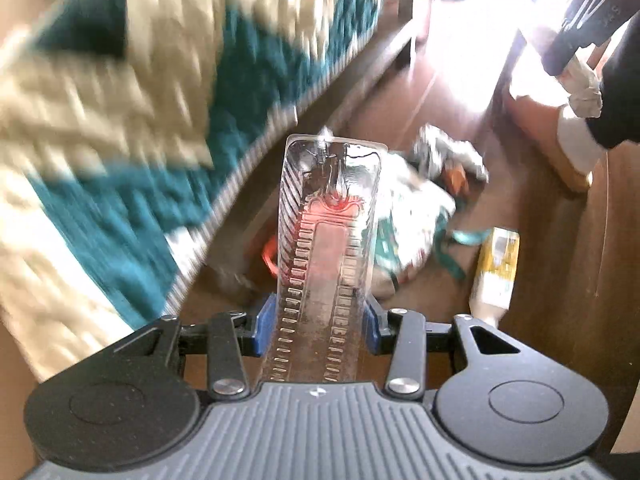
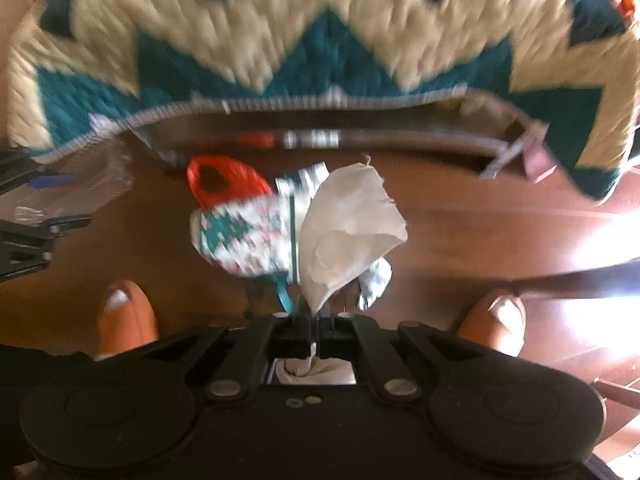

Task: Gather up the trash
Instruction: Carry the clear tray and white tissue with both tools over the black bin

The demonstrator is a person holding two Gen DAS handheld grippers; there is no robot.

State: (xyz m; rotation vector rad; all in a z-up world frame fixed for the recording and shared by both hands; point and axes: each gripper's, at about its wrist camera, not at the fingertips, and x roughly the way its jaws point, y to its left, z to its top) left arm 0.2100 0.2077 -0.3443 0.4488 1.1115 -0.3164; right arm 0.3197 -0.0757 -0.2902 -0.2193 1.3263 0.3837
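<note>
A: Brown wooden floor (image 1: 552,288), with a teal-and-cream zigzag rug (image 1: 120,120) filling the upper left of the left wrist view and the whole top of the right wrist view. Everything is smeared by motion blur.

B: And what is already in hand?

A: Two pieces. The left gripper (image 1: 320,316) has its blue pads clamped on the sides of a clear ribbed plastic tray (image 1: 330,220), which stands up through the middle of that frame. The right gripper (image 2: 312,320) is closed to almost nothing on a white crumpled tissue (image 2: 352,228); the tissue fans out above the jaws at centre frame and a wad of it bunches behind them.

B: So those two count as picked up. What is left down there?

A: Going left to right in the left wrist view: something red-orange (image 1: 269,256) peeks out left of the tray, then a patterned white-and-teal bag (image 1: 416,224) at centre right, crumpled wrappers (image 1: 448,152) above it, and a yellow-and-white carton (image 1: 496,272) lying at the right. All apart from both grippers.

B: Any bin in sight?

A: None that I can make out. I judge the job under way: two items lifted, neither deposited, and several pieces still on the floor. Whether the patterned bag is itself trash or the collecting bag I cannot tell.
</note>
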